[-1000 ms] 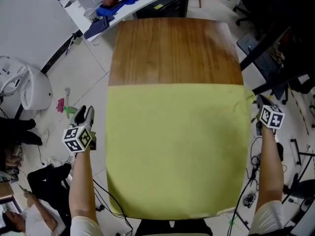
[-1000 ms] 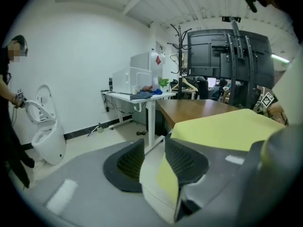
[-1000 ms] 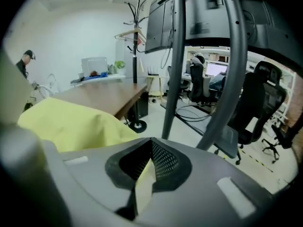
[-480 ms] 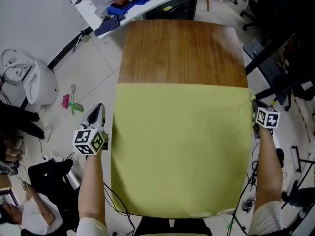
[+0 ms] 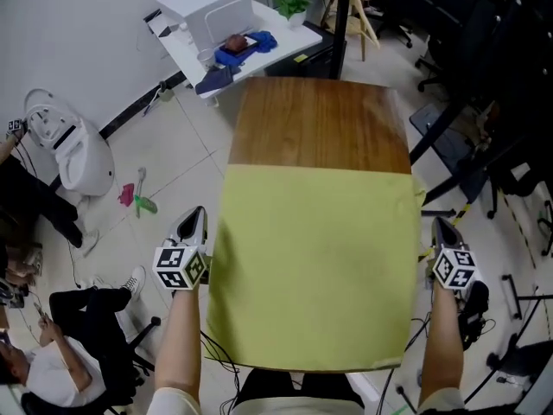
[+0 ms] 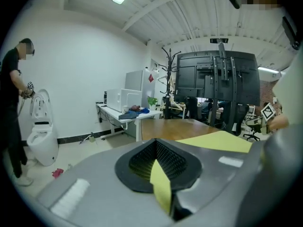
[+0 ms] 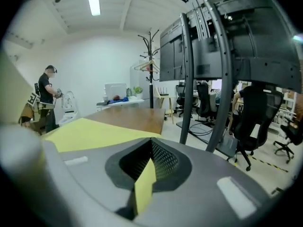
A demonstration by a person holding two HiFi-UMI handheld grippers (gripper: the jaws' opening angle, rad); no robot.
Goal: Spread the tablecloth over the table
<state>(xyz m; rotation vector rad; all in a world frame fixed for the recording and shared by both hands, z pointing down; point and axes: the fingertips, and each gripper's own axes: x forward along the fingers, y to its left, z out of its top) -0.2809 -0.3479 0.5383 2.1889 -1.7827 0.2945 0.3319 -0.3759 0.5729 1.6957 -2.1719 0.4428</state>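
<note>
The yellow-green tablecloth (image 5: 315, 266) lies flat over the near part of the table (image 5: 320, 124). Its near hem hangs a little past the table's near edge, and it reaches from the left edge to the right edge.

The two grippers flank it, one off each long side of the table and both closer to the near corners than to the far ones. The left gripper (image 5: 193, 220) is just outside the left edge, and its jaws are closed. In the left gripper view a narrow fold of the tablecloth (image 6: 161, 186) is pinched between the dark pads of the left gripper (image 6: 158, 167). The right gripper (image 5: 441, 230) is just outside the right edge, with its jaws likewise closed. In the right gripper view a strip of the tablecloth (image 7: 144, 186) stands clamped in the right gripper (image 7: 149, 167). Both grippers point away from the person, along the table's length.

Seen from above, the cloth looks about as long as it is wide, so I cannot tell its long axis. Its far hem runs straight across the table, parallel to the far edge. Beyond that hem the wood is bare out to both far corners. Past the far-left corner stands a white side table (image 5: 285, 46).
</note>
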